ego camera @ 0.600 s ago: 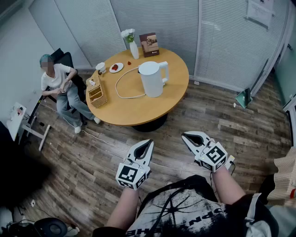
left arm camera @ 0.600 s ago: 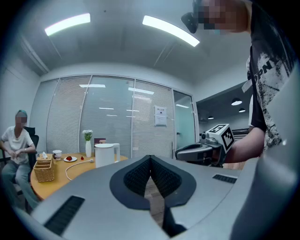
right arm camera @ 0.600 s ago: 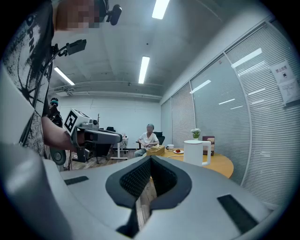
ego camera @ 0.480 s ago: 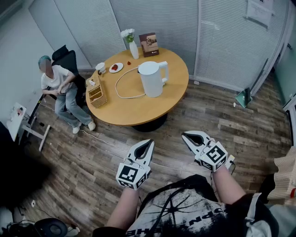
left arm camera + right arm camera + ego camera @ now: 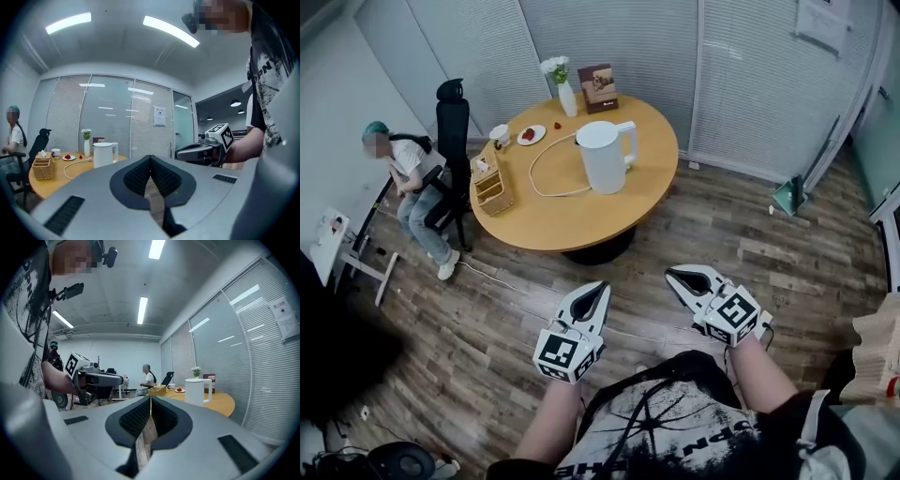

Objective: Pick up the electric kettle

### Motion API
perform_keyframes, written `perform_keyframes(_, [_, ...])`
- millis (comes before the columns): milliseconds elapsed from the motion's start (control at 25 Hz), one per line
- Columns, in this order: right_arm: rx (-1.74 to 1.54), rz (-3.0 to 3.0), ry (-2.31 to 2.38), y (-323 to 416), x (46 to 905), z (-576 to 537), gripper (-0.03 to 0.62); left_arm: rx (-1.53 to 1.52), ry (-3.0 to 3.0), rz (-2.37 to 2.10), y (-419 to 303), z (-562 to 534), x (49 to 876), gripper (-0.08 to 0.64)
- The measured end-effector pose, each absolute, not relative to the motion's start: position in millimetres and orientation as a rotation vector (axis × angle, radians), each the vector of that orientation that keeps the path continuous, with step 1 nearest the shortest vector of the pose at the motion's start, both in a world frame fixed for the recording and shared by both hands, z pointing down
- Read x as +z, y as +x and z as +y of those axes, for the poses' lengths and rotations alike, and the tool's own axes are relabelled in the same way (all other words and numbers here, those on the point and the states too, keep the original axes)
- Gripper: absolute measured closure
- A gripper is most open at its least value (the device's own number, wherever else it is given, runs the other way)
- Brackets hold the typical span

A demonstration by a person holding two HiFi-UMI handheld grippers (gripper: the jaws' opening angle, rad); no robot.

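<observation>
A white electric kettle (image 5: 605,157) stands upright on the round wooden table (image 5: 572,220), handle to the right, with a white cord (image 5: 546,175) looping to its left. The left gripper view has the kettle (image 5: 104,154) small at left; the right gripper view has the kettle (image 5: 196,391) at right. My left gripper (image 5: 602,289) and right gripper (image 5: 672,275) are both shut and empty. They hang over the wood floor well short of the table, pointing towards it. Each shows in the other's view, the left gripper (image 5: 101,379) and the right gripper (image 5: 197,151).
On the table stand a wicker basket (image 5: 491,186), a cup (image 5: 500,134), a small plate (image 5: 533,135), a vase of flowers (image 5: 562,89) and a framed picture (image 5: 599,88). A seated person (image 5: 405,183) and a black chair (image 5: 450,141) are left of the table. Glass partition walls stand behind.
The seated person has rolled away to the left of the table, leaving the black chair beside it. The view has crept slightly. Both grippers stay where they were, shut.
</observation>
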State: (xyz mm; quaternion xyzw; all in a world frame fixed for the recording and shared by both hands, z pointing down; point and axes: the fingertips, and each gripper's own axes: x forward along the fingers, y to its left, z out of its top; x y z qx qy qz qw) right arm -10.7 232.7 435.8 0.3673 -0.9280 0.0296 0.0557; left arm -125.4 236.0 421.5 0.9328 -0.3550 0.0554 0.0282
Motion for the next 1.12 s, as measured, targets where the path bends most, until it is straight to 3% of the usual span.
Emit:
perform_keyframes(560, [0.106, -2.794, 1.188, -6, 439, 225, 0.571, 0.178, 2.867, -1.046, -127, 229, 435, 0.561])
perform_keyframes(1120, [0.183, -2.809, 1.151, 9, 457, 145, 0.571, 0.203, 2.827, -1.087, -116, 150, 443, 0.561])
